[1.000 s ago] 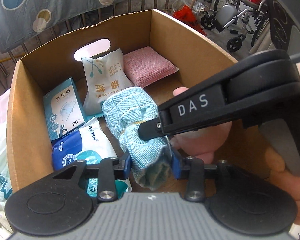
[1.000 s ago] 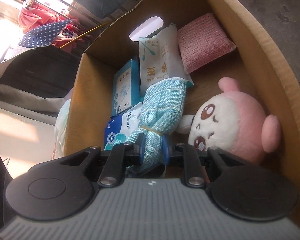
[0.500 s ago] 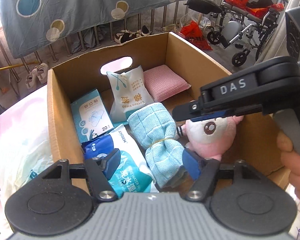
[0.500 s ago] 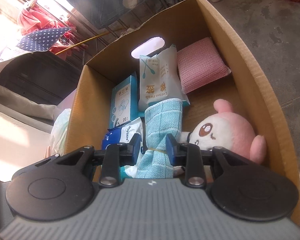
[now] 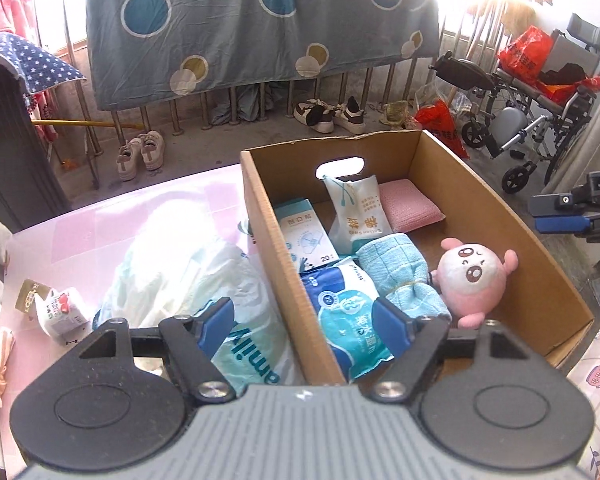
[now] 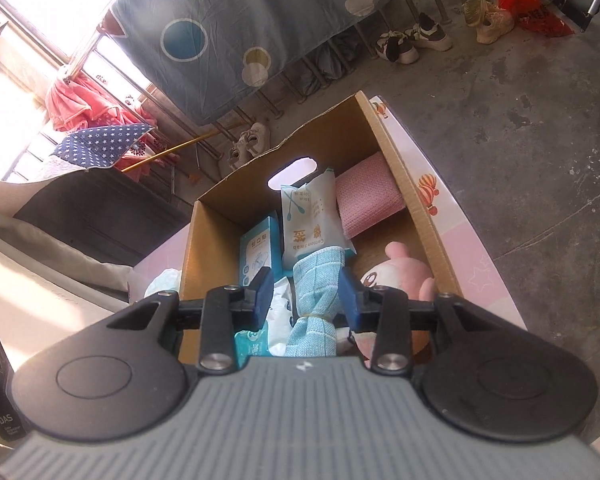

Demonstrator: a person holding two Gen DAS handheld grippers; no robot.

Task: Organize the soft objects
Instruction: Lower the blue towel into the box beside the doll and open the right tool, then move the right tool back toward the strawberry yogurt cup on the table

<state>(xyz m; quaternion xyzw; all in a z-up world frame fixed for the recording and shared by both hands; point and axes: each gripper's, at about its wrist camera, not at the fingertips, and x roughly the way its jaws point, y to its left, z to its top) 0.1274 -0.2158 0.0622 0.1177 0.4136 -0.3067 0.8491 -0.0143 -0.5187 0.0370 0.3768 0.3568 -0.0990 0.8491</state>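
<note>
1. Your left tongs [image 5: 302, 322] stand wide and empty above the near left wall of the box [image 5: 540, 248]; the jaws have just been opening.
2. Your right tongs [image 6: 305, 294] are narrowly parted, also just opening; the towel [image 6: 315, 288] shows between the jaws, untouched.
3. The towel [image 5: 400, 272], tied at its middle, lies in the box between the wipes pack [image 5: 346, 312] and the pink plush [image 5: 474, 276].
4. A white bag [image 5: 204, 280] sits on the bench [image 5: 80, 236] left of the box.
</note>
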